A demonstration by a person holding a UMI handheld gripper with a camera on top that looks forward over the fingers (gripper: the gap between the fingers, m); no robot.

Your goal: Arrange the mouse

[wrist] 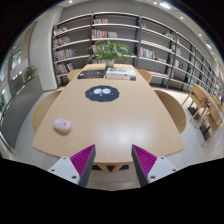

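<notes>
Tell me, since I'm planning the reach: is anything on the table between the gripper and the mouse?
Nothing visible. The gripper is open at the table's near edge; the mouse lies ahead, leftward, with only bare table between. The dark mouse pad sits farther away.

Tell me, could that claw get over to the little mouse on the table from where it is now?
Probably yes. The claw is open and holding nothing, and the mouse lies on the bare table ahead of the fingers, off to the left. Nothing stands between them; the dark mouse mat lies farther on.
</notes>
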